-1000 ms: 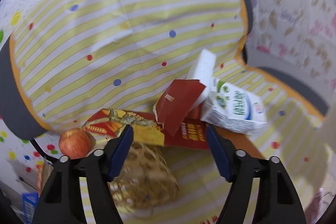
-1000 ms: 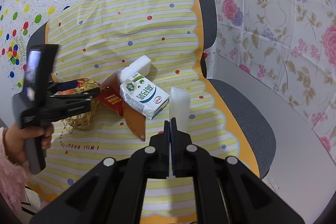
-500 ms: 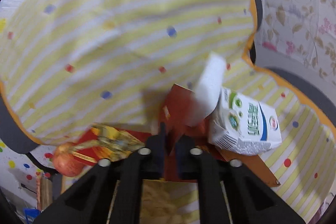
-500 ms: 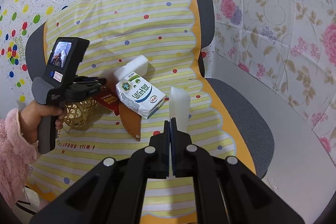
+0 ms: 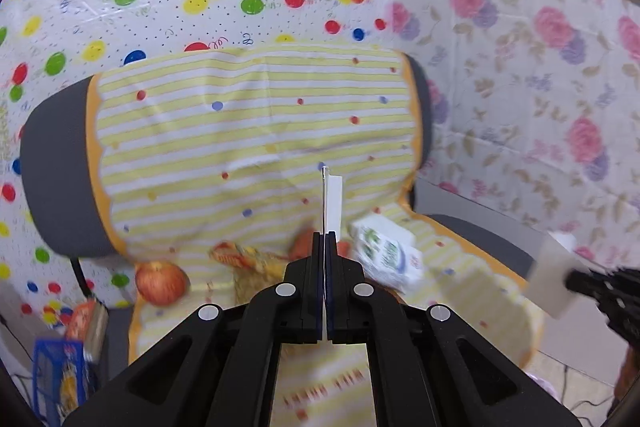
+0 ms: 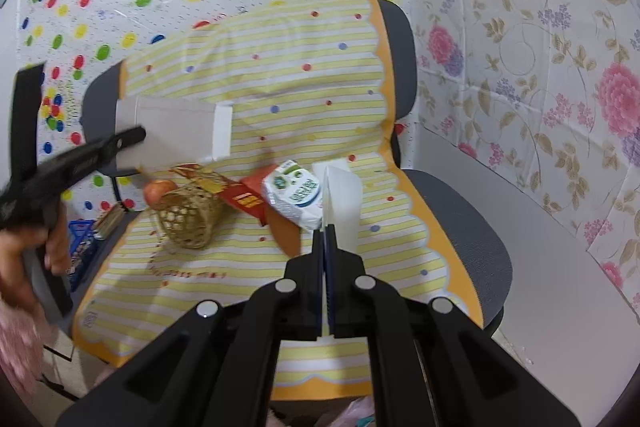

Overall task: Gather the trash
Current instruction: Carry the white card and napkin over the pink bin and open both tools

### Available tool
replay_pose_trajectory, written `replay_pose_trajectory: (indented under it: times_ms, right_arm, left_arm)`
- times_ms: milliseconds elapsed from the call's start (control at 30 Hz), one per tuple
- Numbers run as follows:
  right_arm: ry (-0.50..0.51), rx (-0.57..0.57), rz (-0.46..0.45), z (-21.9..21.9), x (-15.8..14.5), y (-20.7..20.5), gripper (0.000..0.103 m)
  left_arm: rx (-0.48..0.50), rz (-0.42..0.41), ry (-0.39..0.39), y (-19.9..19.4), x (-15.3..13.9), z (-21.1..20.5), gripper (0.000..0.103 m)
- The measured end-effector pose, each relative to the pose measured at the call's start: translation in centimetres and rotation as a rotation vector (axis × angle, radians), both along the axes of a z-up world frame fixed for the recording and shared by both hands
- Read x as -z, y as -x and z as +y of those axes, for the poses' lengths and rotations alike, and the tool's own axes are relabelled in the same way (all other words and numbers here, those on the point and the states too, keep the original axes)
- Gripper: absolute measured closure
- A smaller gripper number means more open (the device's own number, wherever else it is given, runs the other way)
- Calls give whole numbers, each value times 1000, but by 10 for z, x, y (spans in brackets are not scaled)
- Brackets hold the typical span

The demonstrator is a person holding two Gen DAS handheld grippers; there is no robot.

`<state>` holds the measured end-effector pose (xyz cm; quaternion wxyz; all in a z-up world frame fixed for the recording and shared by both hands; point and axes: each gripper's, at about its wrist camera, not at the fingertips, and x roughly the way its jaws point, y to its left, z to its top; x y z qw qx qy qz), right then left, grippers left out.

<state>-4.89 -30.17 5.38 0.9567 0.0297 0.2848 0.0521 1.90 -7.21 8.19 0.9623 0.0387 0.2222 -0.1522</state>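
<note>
My left gripper is shut on a flat white carton piece, seen edge-on and lifted above the chair seat. In the right wrist view that piece shows as a pale flattened box held out from the left gripper. My right gripper is shut on a white paper piece, also visible in the left wrist view. On the seat lie a white and green milk carton, a red wrapper and a brown card.
A wicker basket lies on the striped chair cover with an apple behind it. A blue crate stands on the floor at the left. Papered walls close in behind and to the right.
My left gripper closed on the flat carton piece among the trash and lifted it up and away from the seat. My right gripper kept its paper and pulled back a little.
</note>
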Motion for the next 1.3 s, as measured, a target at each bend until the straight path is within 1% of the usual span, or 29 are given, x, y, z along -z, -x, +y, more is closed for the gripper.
replay_pose_trajectory:
  times_ms: [133,233,367,467,700,867,1067,1167,1300]
  right_arm:
    - [-12,-14,-2,5,-4,16,101]
    - [-11,-22,5,9,-5,32,101]
    - [4,-23,12,12,-4,56,101]
    - [9,-13,23,9,-2,75,101]
    - [35,45,54,-6,5,121,101]
    - [45,89,79,-14,13,150,101]
    - [43,149,101,-27,26,179,101]
    - [61,185,114,-34,34,193,101]
    - [52,216,147,-43,47,205,101]
  left_arm:
    - [17,7,33,46,13,-1,102]
    - [32,10,29,75,20,-7,102]
    - [71,58,25,101,33,-16,102]
    - [88,66,16,124,41,-23,102]
    - [137,92,35,159,52,-37,102]
    - [224,120,27,181,62,-56,102]
    - [328,123,1,204,72,-84,102]
    - [367,119,-4,212,76,-94,102]
    - [441,145,-6,220,88,-110,102]
